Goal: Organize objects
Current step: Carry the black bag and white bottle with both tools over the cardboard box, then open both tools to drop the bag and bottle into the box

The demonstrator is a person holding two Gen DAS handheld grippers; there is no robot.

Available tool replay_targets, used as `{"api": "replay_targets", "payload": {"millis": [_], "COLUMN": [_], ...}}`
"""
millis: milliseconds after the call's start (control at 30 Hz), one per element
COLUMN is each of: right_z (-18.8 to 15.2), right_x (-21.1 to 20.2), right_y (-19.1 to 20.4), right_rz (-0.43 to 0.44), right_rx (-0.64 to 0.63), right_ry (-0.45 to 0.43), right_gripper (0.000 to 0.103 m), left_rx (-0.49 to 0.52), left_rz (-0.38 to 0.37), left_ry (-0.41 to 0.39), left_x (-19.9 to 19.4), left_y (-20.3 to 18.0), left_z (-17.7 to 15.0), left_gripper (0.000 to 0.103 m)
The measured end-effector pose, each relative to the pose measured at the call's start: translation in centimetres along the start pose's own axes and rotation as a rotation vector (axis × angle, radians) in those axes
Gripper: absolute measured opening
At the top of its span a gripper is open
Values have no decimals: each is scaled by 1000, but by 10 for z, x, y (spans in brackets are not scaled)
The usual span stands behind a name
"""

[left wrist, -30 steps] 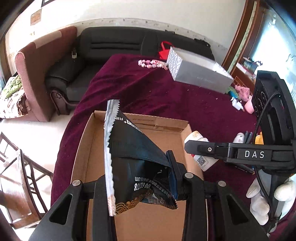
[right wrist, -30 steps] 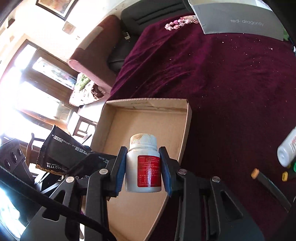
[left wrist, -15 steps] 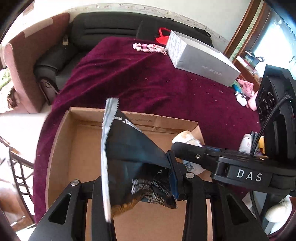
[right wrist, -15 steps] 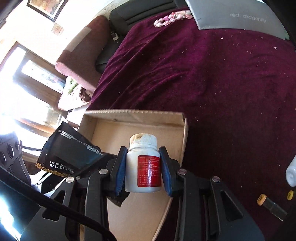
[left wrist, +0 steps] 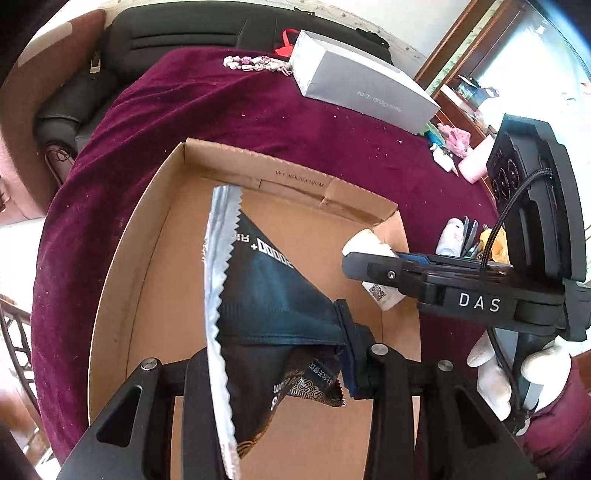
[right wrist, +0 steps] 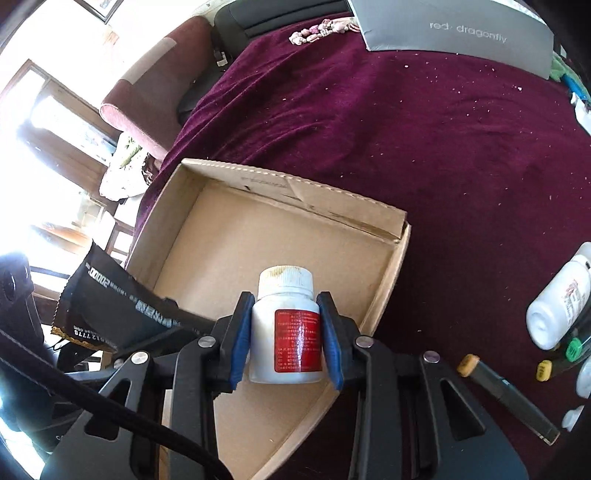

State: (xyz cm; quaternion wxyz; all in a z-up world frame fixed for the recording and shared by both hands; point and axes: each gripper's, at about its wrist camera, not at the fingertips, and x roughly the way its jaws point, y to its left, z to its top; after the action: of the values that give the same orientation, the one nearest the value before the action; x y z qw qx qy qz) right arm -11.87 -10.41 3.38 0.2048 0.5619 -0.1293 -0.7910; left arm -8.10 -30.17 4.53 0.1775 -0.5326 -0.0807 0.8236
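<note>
Cardboard box (right wrist: 207,236) on the maroon cloth, both my loads held over it.

Largest to smallest: black foil pouch (left wrist: 266,306), light and crinkly, likely slippery, is pinched by its crumpled lower end in my left gripper (left wrist: 280,373); white pill bottle (right wrist: 286,332), rigid and smooth, is clamped across its labelled body in my right gripper (right wrist: 284,339).

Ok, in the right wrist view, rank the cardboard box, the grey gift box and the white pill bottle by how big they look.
1. cardboard box
2. grey gift box, partly cut off
3. white pill bottle, unsure, since it sits nearest the camera in the right gripper
</note>
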Motion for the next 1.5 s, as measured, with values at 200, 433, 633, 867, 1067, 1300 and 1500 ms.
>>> {"api": "replay_targets", "payload": {"millis": [200, 433, 633, 867, 1067, 1300, 1500], "right_z": [10, 17, 16, -13, -44, -77, -113], "right_x": [2, -4, -31, -74, -81, -39, -5], "right_y": [0, -17, -18, -4, 12, 49, 98], "right_rz": [-55, 12, 74, 116, 153, 221, 265], "right_rx": [-7, 113, 123, 65, -5, -153, -277], "right_ry": [-67, -140, -234, -346, -309, -62, 122], "right_gripper": [33, 34, 39, 44, 51, 51, 55], "left_rx": [24, -10, -75, -121, -226, -288, -457], "left_rz": [10, -50, -71, -37, 16, 128, 100], "left_ry": [-24, -43, -39, -142, -326, -457, -427], "left_x": [12, 19, 17, -6, -49, -65, -39], "left_y": [-12, 1, 9, 18, 53, 82, 99], "left_z": [22, 40, 47, 70, 76, 14, -26], "left_gripper": [36, 62, 62, 62, 62, 72, 73]}}
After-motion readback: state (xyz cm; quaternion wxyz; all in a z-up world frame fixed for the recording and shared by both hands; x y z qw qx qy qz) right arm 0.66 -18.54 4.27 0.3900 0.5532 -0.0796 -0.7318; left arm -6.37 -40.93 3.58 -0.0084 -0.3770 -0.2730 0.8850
